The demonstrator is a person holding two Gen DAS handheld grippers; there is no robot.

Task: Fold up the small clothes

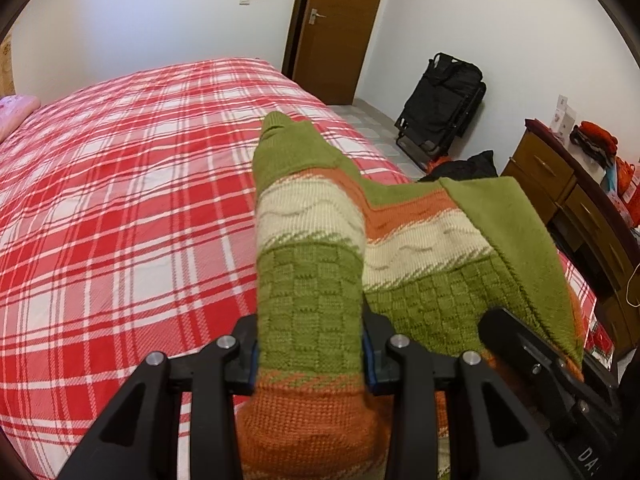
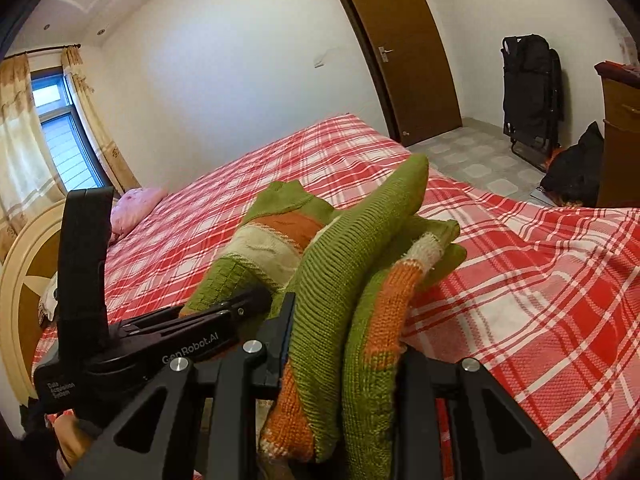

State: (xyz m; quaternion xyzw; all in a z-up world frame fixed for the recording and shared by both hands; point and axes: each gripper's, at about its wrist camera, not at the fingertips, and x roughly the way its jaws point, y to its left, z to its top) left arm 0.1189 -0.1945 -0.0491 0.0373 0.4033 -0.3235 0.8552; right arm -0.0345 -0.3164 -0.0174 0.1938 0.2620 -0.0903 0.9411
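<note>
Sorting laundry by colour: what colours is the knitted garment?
Green, orange and cream knitted garment; clearest in the left wrist view.

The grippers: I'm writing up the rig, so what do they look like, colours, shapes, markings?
Both the left gripper and the right gripper are matte black, with angular linkage arms, triangular cut-outs and round silver pivot bolts. Thin blue strips edge the finger pads. The right view shows white "GenRobot.AI" lettering on the left gripper's body.

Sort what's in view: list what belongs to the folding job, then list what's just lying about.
Job: knitted sweater, left gripper and right gripper both clamped on it, checked bed.

Lying about: pink pillow, folded black chair, wooden dresser, door.
</note>
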